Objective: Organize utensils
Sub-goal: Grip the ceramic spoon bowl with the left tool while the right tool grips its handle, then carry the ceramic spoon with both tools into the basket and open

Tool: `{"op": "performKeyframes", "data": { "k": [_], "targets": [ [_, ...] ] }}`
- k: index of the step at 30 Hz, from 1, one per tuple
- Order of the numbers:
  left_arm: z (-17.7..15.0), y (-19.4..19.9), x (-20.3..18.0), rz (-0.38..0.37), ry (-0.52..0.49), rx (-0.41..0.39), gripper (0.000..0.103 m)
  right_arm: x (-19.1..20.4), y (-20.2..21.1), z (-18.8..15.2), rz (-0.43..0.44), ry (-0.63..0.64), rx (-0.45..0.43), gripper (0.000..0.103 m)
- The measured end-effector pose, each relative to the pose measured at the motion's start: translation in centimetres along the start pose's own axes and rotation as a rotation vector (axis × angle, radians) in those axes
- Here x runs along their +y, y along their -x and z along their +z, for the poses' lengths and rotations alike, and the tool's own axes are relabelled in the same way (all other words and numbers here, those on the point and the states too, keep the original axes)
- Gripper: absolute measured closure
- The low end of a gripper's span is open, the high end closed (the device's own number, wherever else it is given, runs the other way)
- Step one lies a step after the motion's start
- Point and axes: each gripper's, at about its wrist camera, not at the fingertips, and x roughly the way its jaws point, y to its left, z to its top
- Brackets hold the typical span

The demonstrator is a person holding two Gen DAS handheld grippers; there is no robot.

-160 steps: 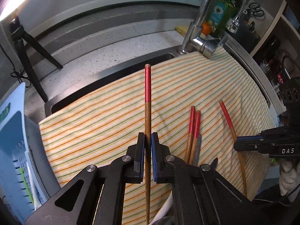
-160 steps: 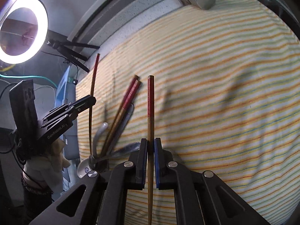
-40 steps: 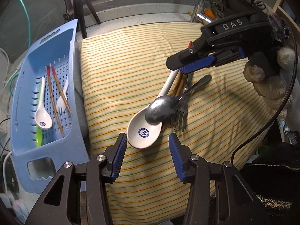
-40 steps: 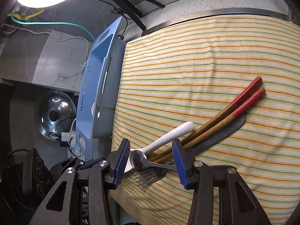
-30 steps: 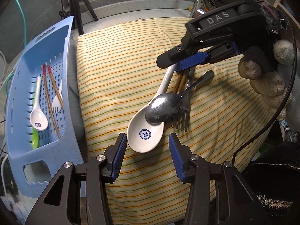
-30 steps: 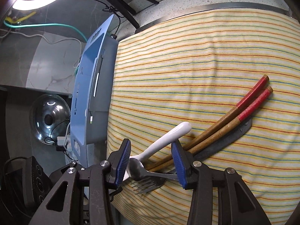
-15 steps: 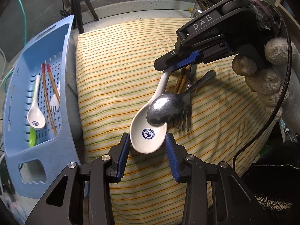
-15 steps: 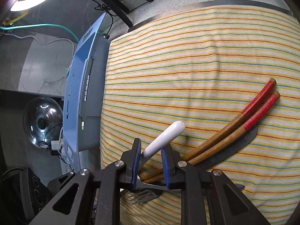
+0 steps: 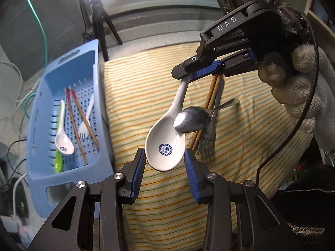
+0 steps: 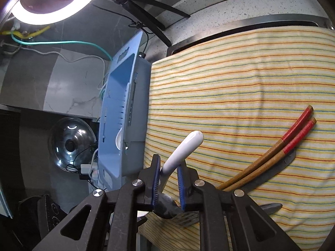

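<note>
A white ceramic spoon [image 9: 165, 144] with a blue emblem hangs tilted above the striped cloth [image 9: 136, 96]. My left gripper [image 9: 164, 163] is shut on its bowl, one pad on each side. My right gripper [image 9: 188, 75], held by a gloved hand, pinches the handle [image 10: 184, 148], and its jaws are still closing on it. A metal spoon [image 9: 191, 119] leans on the white bowl's rim. Under it lie a metal fork [image 9: 207, 138] and two red-tipped wooden chopsticks [image 10: 272, 159] on the cloth.
A blue perforated basket [image 9: 100, 96] stands left of the cloth with a small white spoon, a green spoon, a white fork and chopsticks inside. Behind it are a tripod [image 9: 98, 25] and a ring light. A pot lid [image 10: 71, 144] sits beyond the basket.
Both grippers narrowed around the white spoon, the left at the bowl and the right at the handle. The spoon has come up off the cloth, carrying the metal spoon's bowl with it.
</note>
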Motion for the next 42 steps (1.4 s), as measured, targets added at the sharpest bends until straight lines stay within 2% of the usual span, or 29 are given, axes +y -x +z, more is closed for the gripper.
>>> {"op": "performKeyframes", "data": {
  "k": [6,15,21,29,32,33,38,40,42],
  "targets": [
    [0.2,1.7,0.7,0.019,0.027,-0.035,0.067,2.4,0.3,0.7,0.03,0.039,-0.009,0.09],
    [0.6,2.7,4.5,0.062,0.098,-0.09,0.067,7.1,-1.0,2.9,0.047,0.118,-0.005,0.091],
    [0.6,2.5,7.3,0.089,0.15,-0.103,0.067,10.1,-3.3,4.8,0.032,0.175,0.015,0.091],
    [1.1,1.2,10.1,0.083,0.221,-0.104,0.068,12.4,-6.4,7.5,-0.015,0.242,0.035,0.091],
    [1.3,0.3,10.3,0.079,0.225,-0.095,0.077,12.8,-7.3,8.5,-0.04,0.269,0.033,0.091],
    [1.5,0.1,10.4,0.073,0.227,-0.09,0.098,13.0,-7.5,8.7,-0.048,0.276,0.032,0.092],
    [2.0,-0.4,10.9,0.074,0.249,-0.09,0.099,14.0,-9.2,9.1,-0.086,0.324,0.043,0.091],
    [2.1,-0.2,11.2,0.072,0.261,-0.1,0.095,14.3,-9.5,9.1,-0.123,0.346,0.027,0.089],
    [2.2,0.1,11.5,0.082,0.265,-0.107,0.095,14.7,-9.7,9.1,-0.126,0.361,0.028,0.082]
  ]
}}
